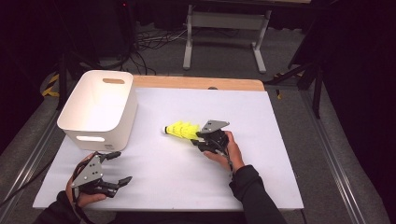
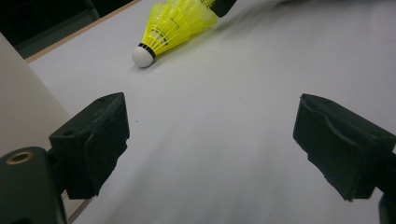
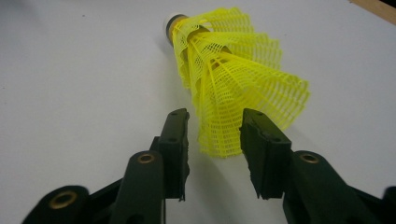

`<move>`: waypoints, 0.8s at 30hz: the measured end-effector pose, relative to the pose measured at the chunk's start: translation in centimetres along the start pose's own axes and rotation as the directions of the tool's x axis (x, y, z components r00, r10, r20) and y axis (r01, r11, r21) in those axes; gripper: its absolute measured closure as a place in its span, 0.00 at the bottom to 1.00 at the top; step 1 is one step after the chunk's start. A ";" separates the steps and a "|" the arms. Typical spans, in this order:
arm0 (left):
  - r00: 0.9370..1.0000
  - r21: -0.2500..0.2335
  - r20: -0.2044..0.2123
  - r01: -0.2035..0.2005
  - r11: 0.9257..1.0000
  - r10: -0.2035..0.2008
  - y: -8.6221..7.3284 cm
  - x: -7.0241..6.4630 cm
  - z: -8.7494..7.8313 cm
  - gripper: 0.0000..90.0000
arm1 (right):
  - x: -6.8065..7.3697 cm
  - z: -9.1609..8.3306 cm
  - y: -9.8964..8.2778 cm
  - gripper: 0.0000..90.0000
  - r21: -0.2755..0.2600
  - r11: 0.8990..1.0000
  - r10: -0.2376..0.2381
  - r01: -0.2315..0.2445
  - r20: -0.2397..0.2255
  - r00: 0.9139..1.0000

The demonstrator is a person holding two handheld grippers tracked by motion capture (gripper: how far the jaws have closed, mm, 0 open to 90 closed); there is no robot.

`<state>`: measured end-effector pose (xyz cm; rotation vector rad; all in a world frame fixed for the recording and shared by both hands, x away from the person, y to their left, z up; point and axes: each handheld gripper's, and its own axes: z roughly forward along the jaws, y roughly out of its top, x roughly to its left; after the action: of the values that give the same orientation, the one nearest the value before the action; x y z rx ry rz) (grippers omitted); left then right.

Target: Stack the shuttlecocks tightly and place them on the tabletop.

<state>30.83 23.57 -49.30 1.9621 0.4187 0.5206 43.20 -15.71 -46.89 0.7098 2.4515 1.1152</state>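
White tabletop (image 1: 154,172), dark room behind. My R gripper (image 3: 214,135) sits w/ jaws partly apart around the skirt edge of the yellow shuttlecocks (image 1: 181,129) lying mid-table, pads not pressing. L gripper (image 1: 112,169) wide, nothing in it, near the white bin (image 1: 100,109).

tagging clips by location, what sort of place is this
Probably a lab or recording room rather than a home: a white-topped table on grey carpet against a dark backdrop, loose cables on the floor behind it, and a metal-legged workbench frame further back.
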 end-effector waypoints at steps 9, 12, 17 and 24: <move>1.000 0.000 -0.003 0.000 1.000 0.000 0.0 0.0 0.0 0.13 | 0.5 -2.4 0.3 0.55 -0.078 0.997 -0.007 0.011 0.052 0.999; 1.000 0.001 -0.003 -0.001 1.000 0.001 0.0 0.0 0.0 0.13 | 1.0 -3.3 0.6 0.53 -0.101 0.994 -0.031 0.038 0.071 0.997; 1.000 0.004 -0.005 -0.002 1.000 0.002 0.0 0.0 0.0 0.13 | 1.7 -4.8 1.0 0.48 -0.137 0.988 -0.059 0.073 0.101 0.993; 1.000 0.007 -0.007 -0.005 1.000 0.005 0.0 0.0 0.0 0.13 | 1.9 -6.7 1.1 0.37 -0.180 0.980 -0.062 0.088 0.145 0.987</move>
<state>30.85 23.60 -49.28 1.9687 0.4208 0.5295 38.60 -17.93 -42.05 0.6103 2.2050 1.2039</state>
